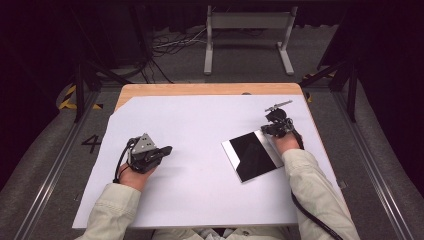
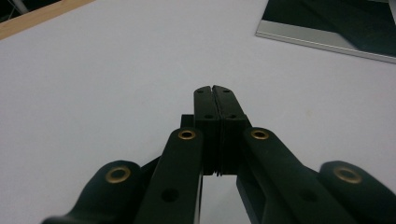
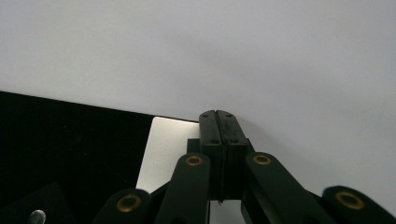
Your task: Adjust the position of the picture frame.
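Mirror tile lies flat on the white sheet covering the counter, its far corner right under my right claw. Both claws are closed, empty; my left claw sits well off to the tile's left. Looks thin, stiff, slick, probably breakable, so I'd pinch a silver edge.

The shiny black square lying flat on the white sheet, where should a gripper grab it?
Probably by its pale silver edge strip, from the right side. The black square lies flat on the white sheet, so only a thin edge can be pinched. The right gripper, jaws shut, is already at that strip and would need to open first.
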